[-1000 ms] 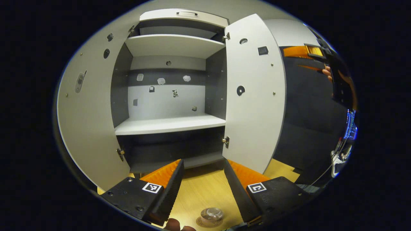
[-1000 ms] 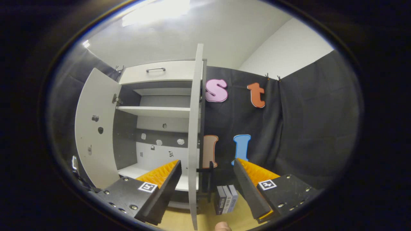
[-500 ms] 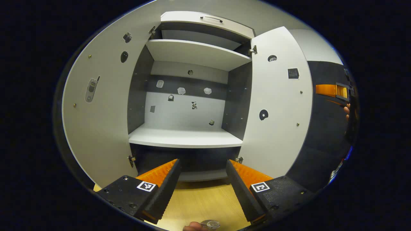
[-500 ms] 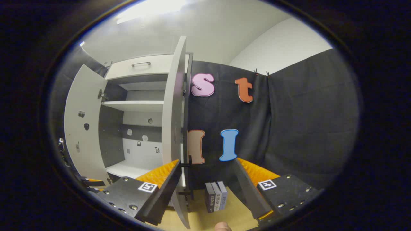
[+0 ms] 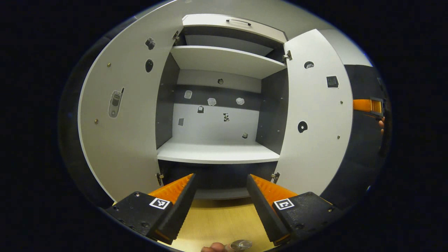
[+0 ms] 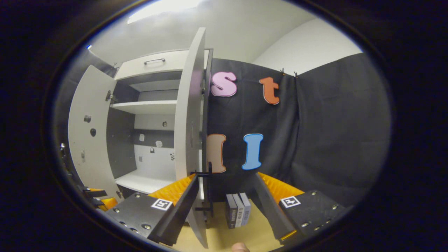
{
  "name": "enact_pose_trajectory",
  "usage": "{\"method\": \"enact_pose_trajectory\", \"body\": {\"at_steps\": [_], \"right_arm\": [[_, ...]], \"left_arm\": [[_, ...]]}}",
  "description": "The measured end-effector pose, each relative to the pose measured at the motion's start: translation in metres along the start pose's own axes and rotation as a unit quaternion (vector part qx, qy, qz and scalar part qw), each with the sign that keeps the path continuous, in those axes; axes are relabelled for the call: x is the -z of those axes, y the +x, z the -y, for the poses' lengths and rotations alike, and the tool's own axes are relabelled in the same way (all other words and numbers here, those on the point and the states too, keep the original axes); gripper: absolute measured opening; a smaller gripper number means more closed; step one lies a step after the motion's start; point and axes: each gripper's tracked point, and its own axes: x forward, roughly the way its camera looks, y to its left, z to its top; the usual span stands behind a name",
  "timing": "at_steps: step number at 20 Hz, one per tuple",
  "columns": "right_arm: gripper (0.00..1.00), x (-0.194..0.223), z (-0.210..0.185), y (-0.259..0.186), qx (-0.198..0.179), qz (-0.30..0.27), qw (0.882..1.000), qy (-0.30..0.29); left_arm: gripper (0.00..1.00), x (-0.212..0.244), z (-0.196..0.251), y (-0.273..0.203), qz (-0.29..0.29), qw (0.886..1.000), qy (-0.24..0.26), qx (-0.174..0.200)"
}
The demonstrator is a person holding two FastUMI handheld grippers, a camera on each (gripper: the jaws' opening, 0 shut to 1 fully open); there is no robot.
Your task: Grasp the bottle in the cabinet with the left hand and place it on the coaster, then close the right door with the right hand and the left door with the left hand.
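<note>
Closing the tall pale-grey right cabinet door (image 6: 190,115) comes next — right gripper (image 6: 224,206), released and empty, nears its edge; left gripper (image 5: 220,206) also gapes empty.

Right door (image 6: 190,133) edge-on before right tool (image 6: 224,206), books (image 6: 238,210) perhaps close beyond; table (image 5: 217,220) bare ahead

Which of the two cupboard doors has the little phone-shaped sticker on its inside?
The left door, the one swung open on the left side of the left gripper view. The right door carries only a small dark square and round marks.
</note>
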Motion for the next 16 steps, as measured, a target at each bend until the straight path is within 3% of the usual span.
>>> {"method": "enact_pose_trajectory", "body": {"at_steps": [7,16], "right_arm": [[0.96,0.004,-0.017,-0.007,-0.019,-0.004,1.000,-0.006],[0.96,0.007,-0.066,-0.004,-0.083,-0.009,0.996,0.011]], "left_arm": [[0.92,-0.007,0.002,0.005,0.003,1.000,0.001,0.008],[0.92,-0.012,-0.010,-0.005,0.009,1.000,0.001,-0.007]]}}
